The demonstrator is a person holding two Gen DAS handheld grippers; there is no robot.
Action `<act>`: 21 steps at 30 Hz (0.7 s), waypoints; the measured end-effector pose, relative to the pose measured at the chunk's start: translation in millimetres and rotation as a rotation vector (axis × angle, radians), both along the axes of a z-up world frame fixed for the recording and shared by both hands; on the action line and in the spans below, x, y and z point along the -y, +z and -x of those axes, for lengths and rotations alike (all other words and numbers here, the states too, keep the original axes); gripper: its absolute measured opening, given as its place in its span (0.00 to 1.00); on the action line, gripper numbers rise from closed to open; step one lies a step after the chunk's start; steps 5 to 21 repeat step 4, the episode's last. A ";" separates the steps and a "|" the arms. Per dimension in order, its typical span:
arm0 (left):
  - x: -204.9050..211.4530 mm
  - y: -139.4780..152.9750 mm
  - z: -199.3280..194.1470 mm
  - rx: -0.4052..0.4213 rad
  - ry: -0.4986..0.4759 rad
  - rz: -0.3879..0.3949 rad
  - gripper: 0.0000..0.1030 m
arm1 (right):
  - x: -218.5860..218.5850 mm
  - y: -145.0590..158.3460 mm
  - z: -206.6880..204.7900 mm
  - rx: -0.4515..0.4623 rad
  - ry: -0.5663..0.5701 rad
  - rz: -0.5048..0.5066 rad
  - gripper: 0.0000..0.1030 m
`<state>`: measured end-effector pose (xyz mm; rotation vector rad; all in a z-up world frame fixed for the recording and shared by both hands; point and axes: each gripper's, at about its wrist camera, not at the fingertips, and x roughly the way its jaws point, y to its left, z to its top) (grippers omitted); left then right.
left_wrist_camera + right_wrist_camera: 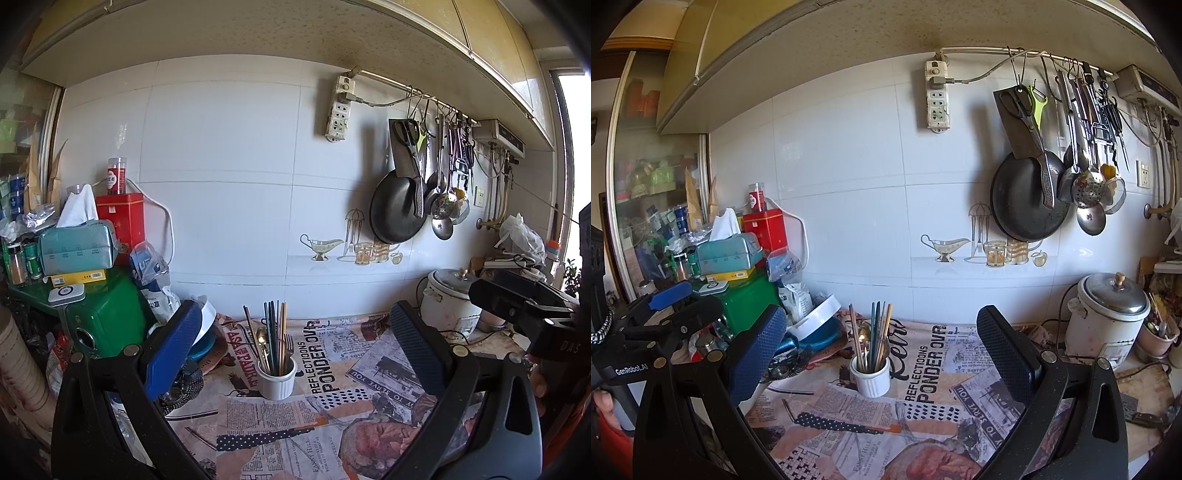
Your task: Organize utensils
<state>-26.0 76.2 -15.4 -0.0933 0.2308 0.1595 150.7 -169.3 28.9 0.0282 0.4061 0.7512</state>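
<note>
- Newspaper-print cloth [332, 424] covers our counter; bold lettering reads "REFLECTIONS PONDER OVER".
- White tiled wall [229, 155] behind, with a decal of a gravy boat and glasses [354, 245].
- Power strip [339, 109] mounted high on the tiles, one plug in it.
- Black pan [1028, 201] hangs from the rail, a cleaver and scissors [1021, 103] over it.
- White rice cooker [1108, 314] stands at far right, metal lid on.
- Green box [110, 314] at left carries a teal tissue pack [75, 245]; red tin [122, 218] behind it.
- We note a white bowl [820, 314] tilted on what may be blue plates; partly hidden.
</note>
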 end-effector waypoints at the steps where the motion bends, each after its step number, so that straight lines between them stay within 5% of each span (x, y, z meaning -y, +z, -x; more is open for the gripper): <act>1: 0.4 0.1 -0.5 -0.003 -0.003 -0.002 0.99 | -0.2 -0.2 -0.3 0.001 -0.002 0.000 0.99; 21: 0.8 -0.2 -2.7 -0.007 -0.002 -0.006 0.99 | -0.7 0.0 -2.7 0.001 -0.003 -0.003 0.99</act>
